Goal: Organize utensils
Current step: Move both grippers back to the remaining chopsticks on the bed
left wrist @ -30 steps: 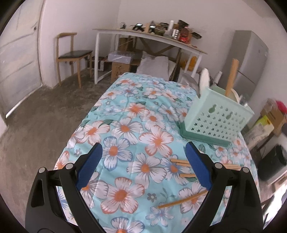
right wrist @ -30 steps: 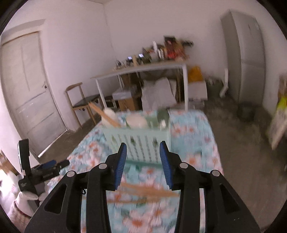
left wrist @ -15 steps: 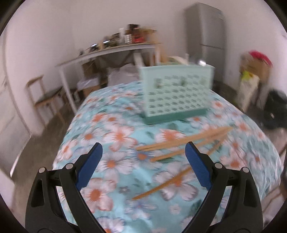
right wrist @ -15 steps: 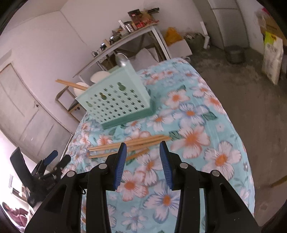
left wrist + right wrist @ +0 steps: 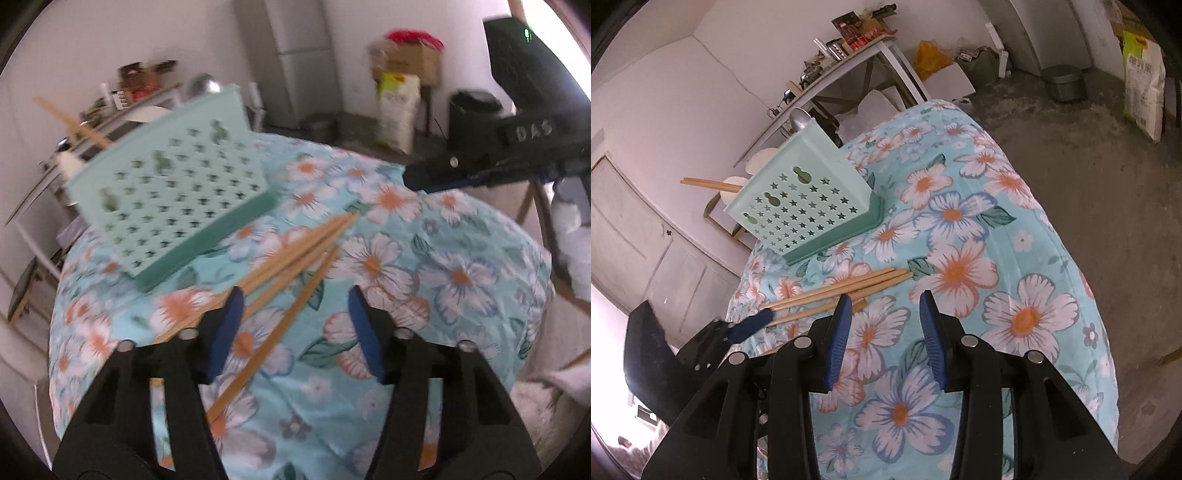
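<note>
in the left wrist view, the left claw (image 5: 295, 314) hangs open and empty over the table (image 5: 461, 258), which has a flowered blue cloth. the wooden chopsticks (image 5: 295, 254) lie loose on the cloth; their near ends pass between and under the two blue fingers (image 5: 231, 328), and whether a finger touches them i cannot tell. the far ends point to the right and far side. far left of them stands the mint green utensil basket (image 5: 177, 195) with star holes; more chopsticks (image 5: 70, 122) and a metal spoon (image 5: 203, 84) stick out of its top. at the far right, the right claw (image 5: 439, 181) shows from the side.

in the right wrist view, the right claw (image 5: 884, 332) is open and holds nothing. the chopsticks (image 5: 846, 290) lie just beyond its left finger (image 5: 838, 339), near the middle of the table (image 5: 1015, 314). the basket (image 5: 809, 199) stands farther and to the left. the left claw (image 5: 753, 325) comes from the near left side, with a blue tip just beside the left ends of the chopsticks.
</note>
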